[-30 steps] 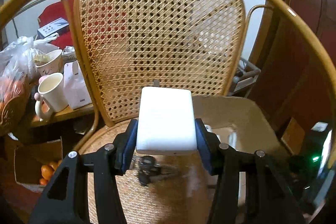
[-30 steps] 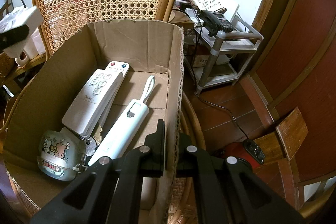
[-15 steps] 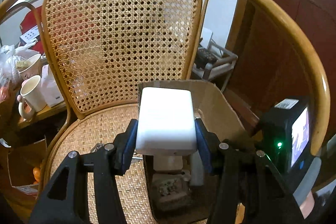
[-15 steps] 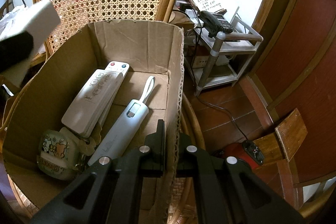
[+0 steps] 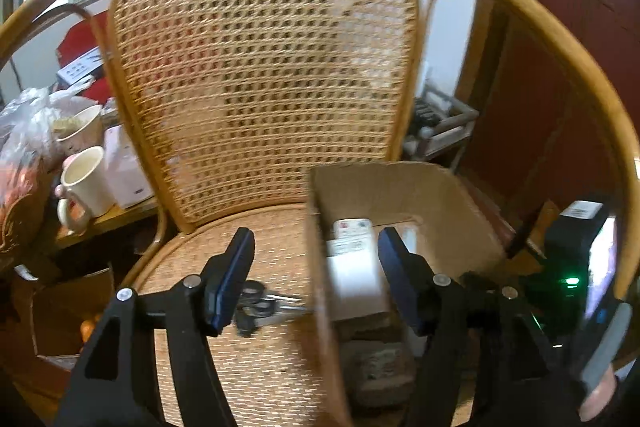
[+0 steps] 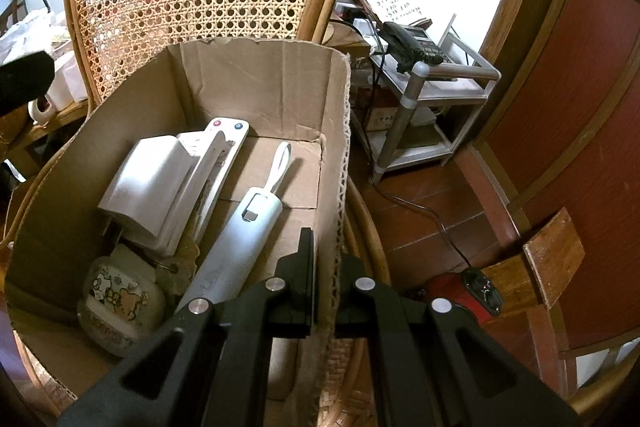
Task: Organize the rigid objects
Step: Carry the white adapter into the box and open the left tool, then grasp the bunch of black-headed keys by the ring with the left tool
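A cardboard box (image 6: 260,83) stands on the wicker chair seat (image 5: 256,359). Inside lie a white block (image 6: 148,183), a white remote (image 6: 218,151), a pale long-handled tool (image 6: 244,239) and a small cartoon tin (image 6: 120,303). The white block also shows in the left wrist view (image 5: 354,267), lying in the box (image 5: 400,187). My left gripper (image 5: 316,277) is open and empty above the box's left wall. My right gripper (image 6: 324,291) is shut on the box's right wall. Dark scissors (image 5: 256,307) lie on the seat left of the box.
The chair's cane back (image 5: 260,75) rises behind the box. A side table at the left holds mugs (image 5: 84,183) and bags. A metal shelf with a phone (image 6: 416,43) stands right of the chair. A red device (image 6: 460,291) sits on the floor.
My left gripper opened and let go of the white block, which now lies in the box on the remote. My right gripper stayed clamped on the box wall.
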Tool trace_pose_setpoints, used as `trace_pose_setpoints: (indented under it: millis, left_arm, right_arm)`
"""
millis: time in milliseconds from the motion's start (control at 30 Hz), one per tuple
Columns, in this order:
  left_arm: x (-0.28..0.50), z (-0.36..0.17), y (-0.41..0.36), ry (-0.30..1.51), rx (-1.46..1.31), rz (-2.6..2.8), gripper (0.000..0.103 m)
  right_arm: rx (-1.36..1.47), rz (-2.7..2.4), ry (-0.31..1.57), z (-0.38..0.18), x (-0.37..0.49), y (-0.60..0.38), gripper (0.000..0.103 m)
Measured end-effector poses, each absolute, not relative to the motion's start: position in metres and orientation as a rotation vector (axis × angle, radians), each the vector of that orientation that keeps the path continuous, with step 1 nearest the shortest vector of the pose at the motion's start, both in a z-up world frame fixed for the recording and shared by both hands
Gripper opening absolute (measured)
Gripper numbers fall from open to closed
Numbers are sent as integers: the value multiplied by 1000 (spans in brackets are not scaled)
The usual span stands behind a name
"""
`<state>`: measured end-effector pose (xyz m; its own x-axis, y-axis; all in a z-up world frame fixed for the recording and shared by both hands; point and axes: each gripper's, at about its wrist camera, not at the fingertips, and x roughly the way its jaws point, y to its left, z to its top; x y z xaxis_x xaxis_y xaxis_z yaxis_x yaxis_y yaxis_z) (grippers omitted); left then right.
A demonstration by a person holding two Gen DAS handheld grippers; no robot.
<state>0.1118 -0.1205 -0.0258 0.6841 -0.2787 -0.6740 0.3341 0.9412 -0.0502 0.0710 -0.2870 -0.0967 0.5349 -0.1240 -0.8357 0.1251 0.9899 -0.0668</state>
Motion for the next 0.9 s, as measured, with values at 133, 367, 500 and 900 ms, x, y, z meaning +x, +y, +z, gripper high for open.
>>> trace_pose_setpoints:
  millis: [133,367,500,900]
  left_arm:
    - [125,-33,-98,763,74,-282,80]
    - [152,-57,-58,836,2,-185,93]
    - [172,-81,-41,925,-55,-156,93]
    - [194,-135,-43,1111,-11,-155,93]
  right_arm:
    - [1,-147,995,-96,71,-287,6]
    - [1,-147,995,-97,71,-287,6]
    - [2,-148,995,-97,71,-287,6]
    - [2,-147,995,-97,71,-287,6]
